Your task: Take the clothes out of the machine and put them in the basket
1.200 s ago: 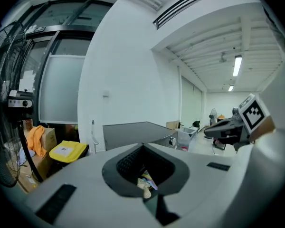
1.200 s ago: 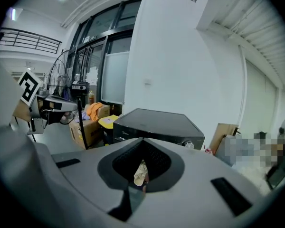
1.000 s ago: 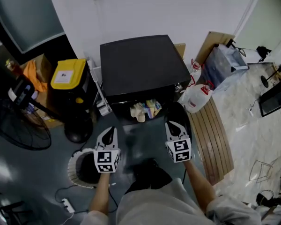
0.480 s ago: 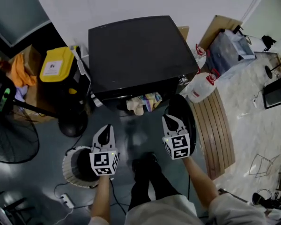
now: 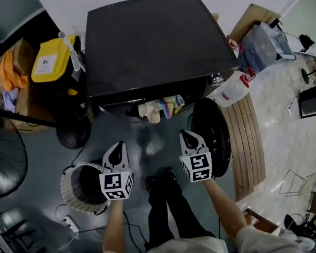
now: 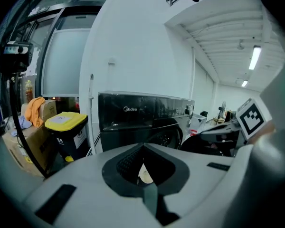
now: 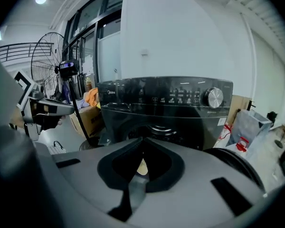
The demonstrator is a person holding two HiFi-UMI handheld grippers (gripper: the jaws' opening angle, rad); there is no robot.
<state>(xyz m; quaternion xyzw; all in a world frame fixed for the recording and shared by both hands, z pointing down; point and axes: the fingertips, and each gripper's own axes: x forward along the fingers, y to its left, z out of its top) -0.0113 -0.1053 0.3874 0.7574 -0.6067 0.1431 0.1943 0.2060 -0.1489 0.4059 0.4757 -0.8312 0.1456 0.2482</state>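
The black front-loading washing machine (image 5: 158,41) stands ahead with its round door (image 5: 211,136) swung open to the right. Pale and multicoloured clothes (image 5: 160,108) hang out of the drum mouth. A white round basket (image 5: 73,186) sits on the floor at the lower left. My left gripper (image 5: 117,151) is shut and empty, just right of the basket and short of the machine. My right gripper (image 5: 188,139) is shut and empty too, beside the open door. The left gripper view shows the machine front (image 6: 142,115) beyond shut jaws (image 6: 143,146). The right gripper view shows the drum opening (image 7: 161,129) beyond shut jaws (image 7: 142,139).
A yellow-lidded bin (image 5: 51,65) and a fan base (image 5: 73,136) stand left of the machine. A cardboard box with orange cloth (image 5: 10,73) is further left. A white jug with a red cap (image 5: 231,91) and a slatted wooden board (image 5: 247,141) lie to the right. A power strip (image 5: 68,224) lies by the basket.
Both grippers have dropped lower in front of the machine, and the head has come down closer, so the machine fills more of the view. The jaws stayed shut.
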